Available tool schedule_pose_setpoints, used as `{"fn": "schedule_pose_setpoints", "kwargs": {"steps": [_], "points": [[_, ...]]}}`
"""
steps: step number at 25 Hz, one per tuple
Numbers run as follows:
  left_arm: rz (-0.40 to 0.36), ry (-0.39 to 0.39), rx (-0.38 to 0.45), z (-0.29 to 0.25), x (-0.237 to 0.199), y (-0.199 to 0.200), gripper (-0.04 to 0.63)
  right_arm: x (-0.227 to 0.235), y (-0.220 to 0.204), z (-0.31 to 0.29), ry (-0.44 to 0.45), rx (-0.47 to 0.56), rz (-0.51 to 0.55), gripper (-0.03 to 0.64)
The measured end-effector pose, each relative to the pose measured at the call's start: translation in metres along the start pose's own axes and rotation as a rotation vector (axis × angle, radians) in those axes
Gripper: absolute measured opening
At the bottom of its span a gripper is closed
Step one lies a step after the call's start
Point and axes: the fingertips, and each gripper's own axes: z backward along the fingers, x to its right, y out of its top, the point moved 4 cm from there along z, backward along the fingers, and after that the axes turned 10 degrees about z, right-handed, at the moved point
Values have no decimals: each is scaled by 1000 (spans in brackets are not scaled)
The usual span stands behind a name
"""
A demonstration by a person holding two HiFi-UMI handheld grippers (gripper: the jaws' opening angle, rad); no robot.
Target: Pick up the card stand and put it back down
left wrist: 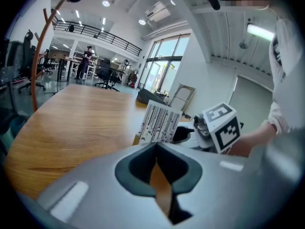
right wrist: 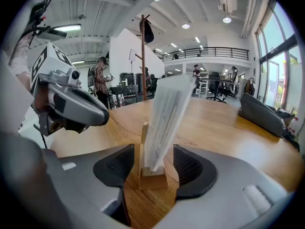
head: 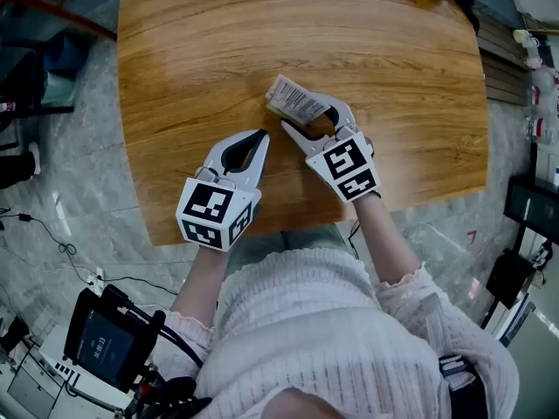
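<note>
i see a wooden table [head: 175,77] with a warm, streaked grain and rounded corners, and most of its top is bare. the card stand [right wrist: 152,178] is a small wooden block that stands upright on the table near the edge closest to me, and a white printed card [right wrist: 167,118] is set in its slot and leans a little. the right gripper [head: 310,116] is placed around the stand: its jaws are apart, one on each side of the block, and a thin gap shows between each dark pad and the wood, so it does not clamp it. the left gripper [head: 264,133] rests just beside it, to the left, over the table; its jaws are together at the tips and there is nothing between them. further away on the table lies a dark bag [right wrist: 262,113]. the floor [head: 79,173] around the table is grey and shiny, with some cables on it. the room is a big open office with a high white ceiling, a balcony with a railing [right wrist: 205,54], tall windows [left wrist: 164,63], a wooden coat stand [right wrist: 143,56], and a few people [right wrist: 100,78] standing well apart from the table.
</note>
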Motion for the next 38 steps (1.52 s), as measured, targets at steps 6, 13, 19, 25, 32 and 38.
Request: {"fn": "schedule_pose_setpoints", "kwargs": {"steps": [6,13,19,25,32,38], "points": [[-22,-18,21,0,3,4,8,1,-5,23,-36,-5,-33,245],[-77,-29,68,9,16,29,8,10,3,59,-73,19,-42,225],[-97,-41,78,40,40,40,8,-11,55,103,-50,135,-47,115],[-105,-88,69,41,48,37,8,-22,76,107,-15,210,-26,0],[-98,-99,73,41,48,38,8,-25,87,108,-4,239,-11,0],[-101,-101,68,40,51,34,8,-29,86,108,-36,239,-21,0]]}}
